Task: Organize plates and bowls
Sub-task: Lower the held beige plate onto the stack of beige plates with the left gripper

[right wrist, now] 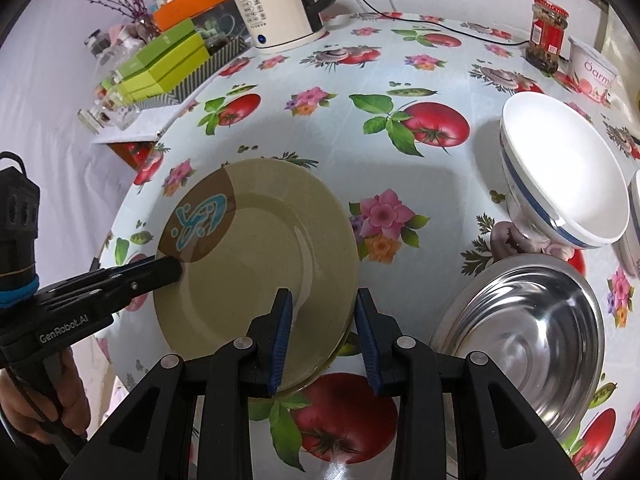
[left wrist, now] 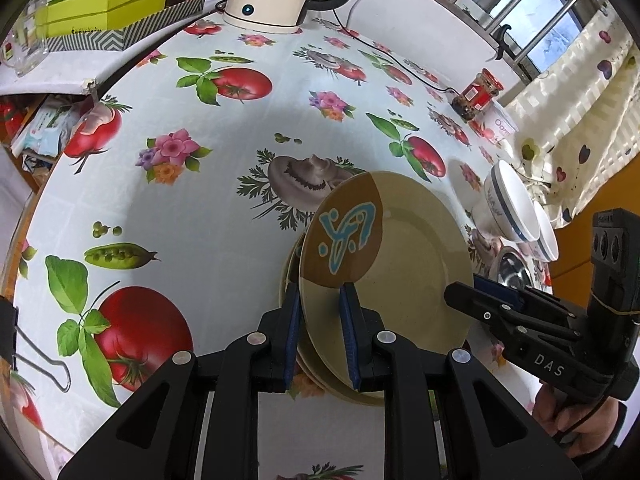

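Note:
A stack of beige plates (left wrist: pixel 416 248) (right wrist: pixel 256 264), the top one with a brown patch and a blue motif, sits low over the fruit-print tablecloth (left wrist: pixel 180 208). My left gripper (left wrist: pixel 320 320) is shut on the stack's left rim, one pad outside it and one on the top plate's face. My right gripper (right wrist: pixel 324 320) clamps the opposite rim the same way. Each gripper shows in the other's view: the right gripper (left wrist: pixel 460 296) and the left gripper (right wrist: pixel 176 268). Right of the plates lie a steel bowl (right wrist: pixel 520 320) and a tipped white bowl with a blue stripe (right wrist: pixel 560 168).
A second white bowl (right wrist: pixel 636 216) lies at the right edge. At the back stand a kettle (right wrist: pixel 276 8), a red-lidded jar (right wrist: pixel 546 36), a yoghurt tub (right wrist: pixel 592 74) and green boxes (left wrist: pixel 108 4). A binder clip (left wrist: pixel 40 356) holds the cloth at the left table edge.

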Demonstrator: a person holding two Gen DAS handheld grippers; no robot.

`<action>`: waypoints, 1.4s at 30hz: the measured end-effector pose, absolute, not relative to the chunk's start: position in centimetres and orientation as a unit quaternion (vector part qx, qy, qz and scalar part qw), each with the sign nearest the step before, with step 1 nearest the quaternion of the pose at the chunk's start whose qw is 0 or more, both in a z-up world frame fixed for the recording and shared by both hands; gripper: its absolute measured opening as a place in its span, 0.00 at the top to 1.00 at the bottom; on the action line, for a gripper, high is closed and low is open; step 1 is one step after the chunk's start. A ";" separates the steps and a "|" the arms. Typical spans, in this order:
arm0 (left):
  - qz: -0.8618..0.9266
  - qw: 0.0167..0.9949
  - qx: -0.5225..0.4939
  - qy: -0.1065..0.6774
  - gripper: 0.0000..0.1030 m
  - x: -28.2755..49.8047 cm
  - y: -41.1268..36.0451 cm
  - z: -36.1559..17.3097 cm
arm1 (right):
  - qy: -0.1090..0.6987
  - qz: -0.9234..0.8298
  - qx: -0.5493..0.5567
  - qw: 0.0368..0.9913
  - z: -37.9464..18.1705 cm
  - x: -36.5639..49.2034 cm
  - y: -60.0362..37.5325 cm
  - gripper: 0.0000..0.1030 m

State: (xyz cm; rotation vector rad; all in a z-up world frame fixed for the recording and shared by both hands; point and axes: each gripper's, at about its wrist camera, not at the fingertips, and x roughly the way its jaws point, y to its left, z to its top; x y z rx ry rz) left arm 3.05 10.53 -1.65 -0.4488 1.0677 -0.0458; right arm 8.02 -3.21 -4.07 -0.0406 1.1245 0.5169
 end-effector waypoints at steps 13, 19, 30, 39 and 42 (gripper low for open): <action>-0.010 0.844 -0.181 0.505 0.79 2.6 9.6 -1.5 | 0.532 0.244 -0.023 0.810 -4.6 8.0 -3.2 0.68; -0.009 0.849 -0.174 0.500 0.79 2.3 9.6 -1.5 | 0.530 0.247 -0.022 0.811 -4.6 8.0 -3.4 0.68; 0.004 0.850 -0.191 0.491 0.78 2.0 10.8 -2.0 | 0.514 0.247 -0.015 0.821 -3.9 8.1 -3.9 0.68; 0.001 0.853 -0.182 0.489 0.78 2.2 10.0 -1.9 | 0.510 0.249 -0.020 0.823 -3.9 8.0 -3.5 0.74; -0.001 0.853 -0.182 0.488 0.77 2.0 9.9 -1.8 | 0.512 0.250 -0.022 0.822 -3.9 7.9 -3.4 0.74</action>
